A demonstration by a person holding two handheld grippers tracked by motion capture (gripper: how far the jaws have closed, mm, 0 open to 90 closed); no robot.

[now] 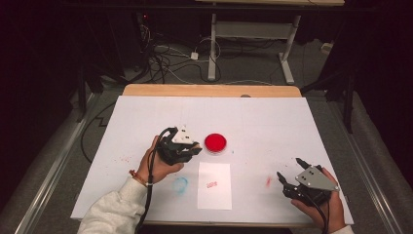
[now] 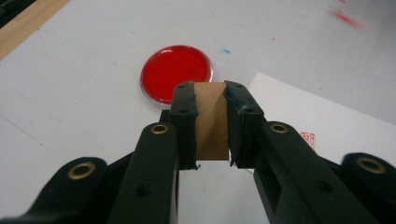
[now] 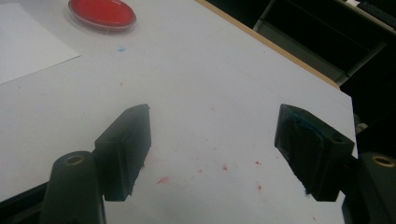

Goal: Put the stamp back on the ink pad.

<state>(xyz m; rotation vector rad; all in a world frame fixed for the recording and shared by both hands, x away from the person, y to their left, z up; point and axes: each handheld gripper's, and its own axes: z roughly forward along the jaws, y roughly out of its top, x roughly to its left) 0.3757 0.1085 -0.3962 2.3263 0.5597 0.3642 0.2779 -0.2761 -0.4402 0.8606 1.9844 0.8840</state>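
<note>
The left gripper (image 2: 211,122) is clamped on a small wooden stamp block (image 2: 211,120), hovering just beside the red ink pad (image 1: 215,143) mid-table. Probably best to keep it upright and drop it squarely onto the white paper sheet (image 1: 215,192) near the front edge. The right gripper (image 3: 212,154) sits wide open, empty.

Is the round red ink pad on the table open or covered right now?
Cannot tell: the red ink pad shows a bright red face inside a clear rim, but a transparent lid can't be ruled out.
</note>
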